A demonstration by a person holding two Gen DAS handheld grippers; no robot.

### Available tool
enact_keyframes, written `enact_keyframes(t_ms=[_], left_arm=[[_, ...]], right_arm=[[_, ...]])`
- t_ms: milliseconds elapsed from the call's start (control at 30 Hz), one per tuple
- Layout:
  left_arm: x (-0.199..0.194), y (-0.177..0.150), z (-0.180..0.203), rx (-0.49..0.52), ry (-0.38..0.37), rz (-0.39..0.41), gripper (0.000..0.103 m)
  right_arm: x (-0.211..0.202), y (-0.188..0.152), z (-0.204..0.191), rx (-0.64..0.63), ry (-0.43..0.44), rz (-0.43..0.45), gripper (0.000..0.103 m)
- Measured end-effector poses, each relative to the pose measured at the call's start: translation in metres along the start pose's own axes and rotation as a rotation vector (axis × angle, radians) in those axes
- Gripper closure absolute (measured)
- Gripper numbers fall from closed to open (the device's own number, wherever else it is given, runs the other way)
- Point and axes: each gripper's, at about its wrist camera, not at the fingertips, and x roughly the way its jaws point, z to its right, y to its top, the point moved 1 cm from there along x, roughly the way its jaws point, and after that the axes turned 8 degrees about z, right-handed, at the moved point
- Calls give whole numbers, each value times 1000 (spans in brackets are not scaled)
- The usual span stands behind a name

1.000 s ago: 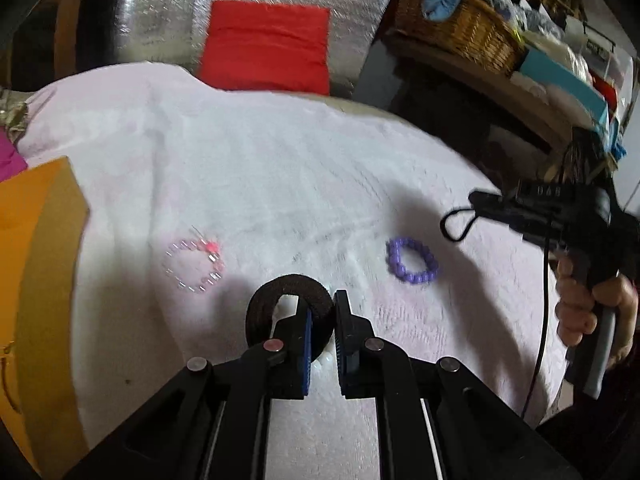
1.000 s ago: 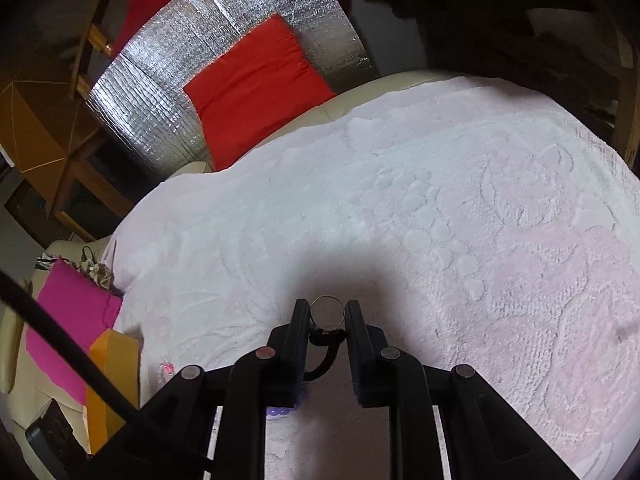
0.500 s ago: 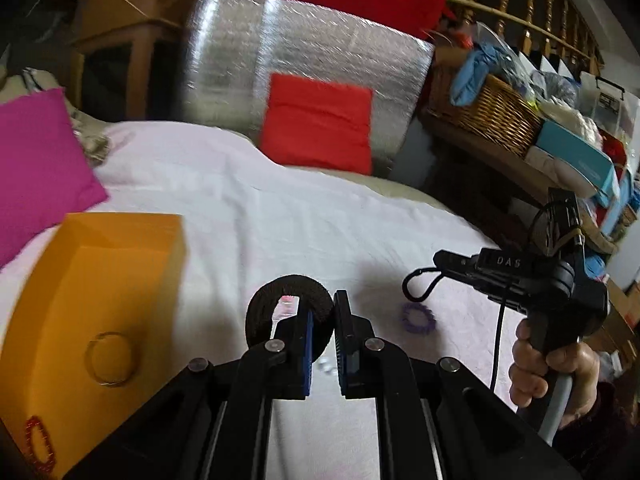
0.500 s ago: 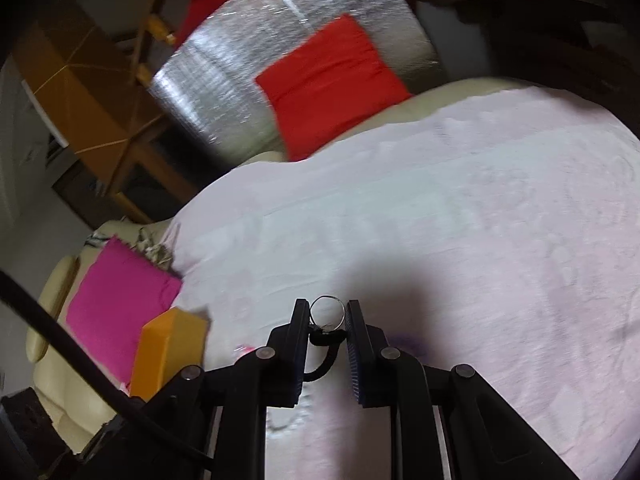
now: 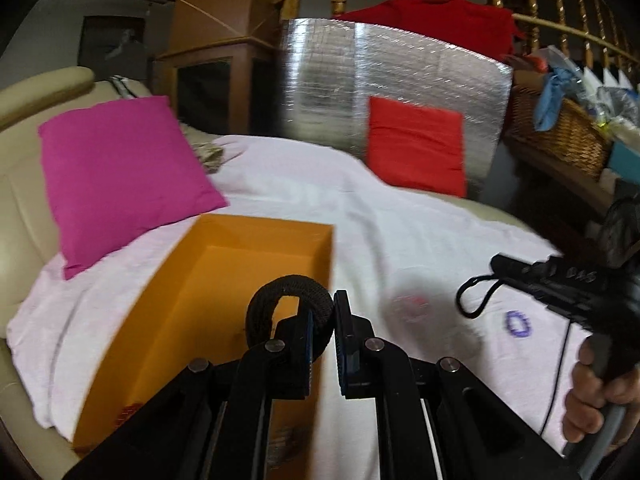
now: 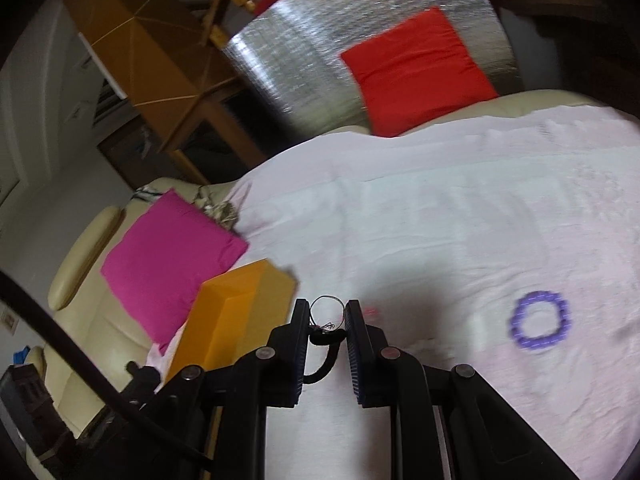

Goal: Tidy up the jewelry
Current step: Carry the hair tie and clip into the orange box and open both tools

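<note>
My left gripper [image 5: 322, 320] is shut on a thick black woven bracelet [image 5: 288, 290], whose loop stands above the fingers. It hangs over the near right part of an open orange box [image 5: 240, 280]. Something red [image 5: 128, 414] lies in the box's near corner. My right gripper [image 6: 327, 316] is shut on a thin wire ring [image 6: 327, 304] with a black cord [image 6: 324, 354] hanging under it. That gripper is just right of the orange box [image 6: 240, 312]. A purple bead bracelet [image 6: 539, 326] and a blurred pink-beaded bracelet [image 5: 412, 304] lie on the white cloth.
The white cloth [image 5: 360, 208] covers a cream sofa [image 6: 80, 248]. A magenta cushion [image 5: 120, 176] leans behind the box. A red cushion [image 5: 416, 144] rests on a silver foil panel [image 5: 360, 80]. A hand [image 5: 592, 400] grips the right gripper's handle at the right edge, below a wicker basket [image 5: 560, 132].
Both views have swung left and lifted. The orange box came into view and now lies under my left gripper. The bracelets on the cloth slid right. Both grips are unchanged.
</note>
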Motion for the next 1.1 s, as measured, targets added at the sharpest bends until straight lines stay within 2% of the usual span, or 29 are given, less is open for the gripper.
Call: enact_keyframes(t_ms=[200, 400, 733, 1100], left_arm=[[8, -10, -25, 43, 137, -23, 93], [13, -13, -45, 45, 214, -41, 93], [20, -14, -64, 29, 264, -65, 93], [29, -21, -88, 19, 317, -116, 93]], right_arm=[[17, -16, -42, -56, 54, -30, 83], [36, -23, -77, -124, 76, -36, 83], [75, -15, -116, -218, 61, -31, 83], [135, -20, -158, -326, 14, -91, 83]])
